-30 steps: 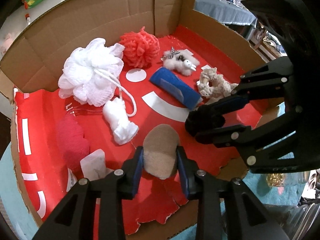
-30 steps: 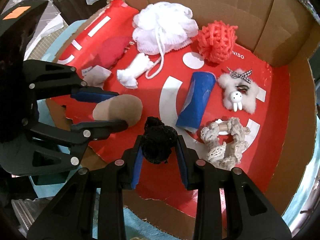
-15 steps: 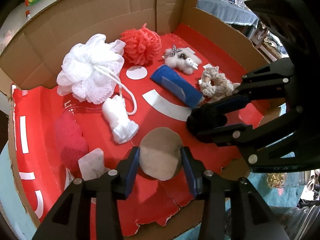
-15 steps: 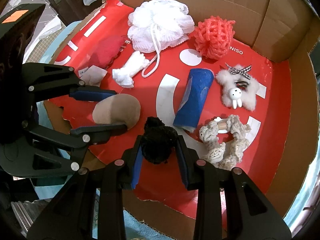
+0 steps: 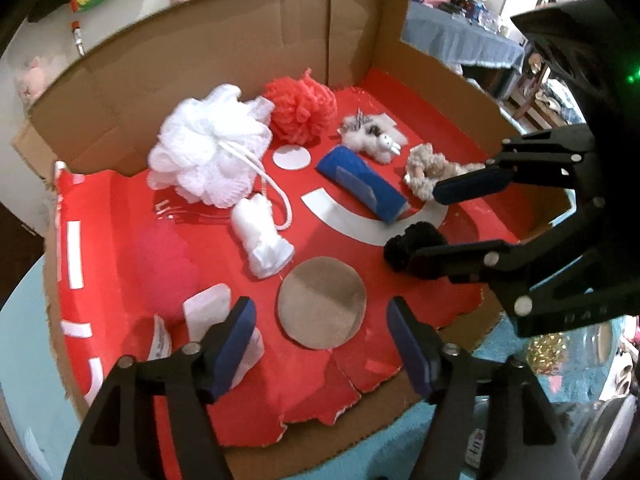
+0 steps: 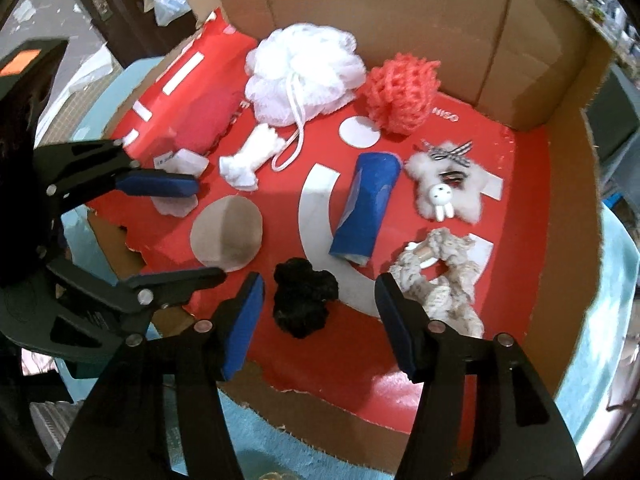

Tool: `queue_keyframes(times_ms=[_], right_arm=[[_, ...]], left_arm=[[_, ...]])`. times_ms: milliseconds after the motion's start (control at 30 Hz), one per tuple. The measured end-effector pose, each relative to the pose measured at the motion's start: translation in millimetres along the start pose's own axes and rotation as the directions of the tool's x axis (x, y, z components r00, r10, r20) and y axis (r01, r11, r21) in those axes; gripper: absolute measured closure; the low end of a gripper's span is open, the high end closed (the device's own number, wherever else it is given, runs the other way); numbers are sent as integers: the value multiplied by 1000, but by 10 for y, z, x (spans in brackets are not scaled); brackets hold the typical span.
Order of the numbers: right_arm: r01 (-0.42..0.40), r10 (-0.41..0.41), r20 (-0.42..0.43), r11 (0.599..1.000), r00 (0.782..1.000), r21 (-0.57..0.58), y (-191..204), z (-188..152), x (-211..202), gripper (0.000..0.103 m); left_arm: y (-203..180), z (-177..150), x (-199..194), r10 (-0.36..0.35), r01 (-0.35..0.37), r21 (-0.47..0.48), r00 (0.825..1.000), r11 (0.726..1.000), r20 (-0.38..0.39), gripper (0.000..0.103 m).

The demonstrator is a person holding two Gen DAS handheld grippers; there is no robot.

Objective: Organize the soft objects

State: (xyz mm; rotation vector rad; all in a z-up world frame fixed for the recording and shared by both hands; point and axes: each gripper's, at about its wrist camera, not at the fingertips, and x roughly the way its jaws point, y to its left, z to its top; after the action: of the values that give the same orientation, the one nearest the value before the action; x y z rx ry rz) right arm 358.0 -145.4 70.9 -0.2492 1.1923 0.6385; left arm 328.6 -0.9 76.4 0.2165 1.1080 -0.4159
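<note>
We start with the open cardboard box [image 5: 224,32], its floor lined with a torn red printed sheet [image 5: 120,208] that serves as the sorting surface; everything soft lies on it, spread out so each piece has its own spot. At the back sit the bulkiest items: a white mesh bath pouf [image 5: 208,152] with its cord trailing forward, and beside it a coral net pouf [image 5: 302,108]. To the left lies a pink plush cushion [image 5: 164,264], and near the middle a blue rolled cloth [image 5: 362,184] rests on its side. Further right are a fluffy white bunny hair clip [image 6: 444,192] and a beige crocheted ring [image 6: 444,276], just beside each other (small accessories seem grouped on that side). A small white fabric bundle [image 5: 262,240] lies below the cord.

Nearest us, the left gripper [image 5: 320,344] straddles a flat tan round pad [image 5: 322,308]; its jaws are opening and the pads stand clear of the disc, which lies flat on the sheet. The right gripper [image 6: 320,320] likewise brackets a black fuzzy scrunchie [image 6: 304,300]; its jaws are opening too, with gaps on both sides, so it grips nothing. We judge both pieces as just set in the front row, and the next move as lifting away without snagging the fuzz.
</note>
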Motion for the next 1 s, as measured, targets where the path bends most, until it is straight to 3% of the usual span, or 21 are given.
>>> queue_keyframes(times_ms=[167,267,433,1000], right_arm=[[36,-40,46,997,998,68,26,-41,-196,34],[72,-80,66,990,995,121,9,-131,-351,27],[132,-151,86,972,985,195,19,-246,-502,26],[133,-170,96,941,981,312,67,-510,-456,26]], left_arm=[[72,-51,-224,26,-21,-108,998,994,50,12],[128,-95,-333,42,-28,-197,997,980,66,9],[140,-187,-454,95,-65,-293,991,954,89,5],[88,-385,-353,177,-135,-369,981,920,83,2]])
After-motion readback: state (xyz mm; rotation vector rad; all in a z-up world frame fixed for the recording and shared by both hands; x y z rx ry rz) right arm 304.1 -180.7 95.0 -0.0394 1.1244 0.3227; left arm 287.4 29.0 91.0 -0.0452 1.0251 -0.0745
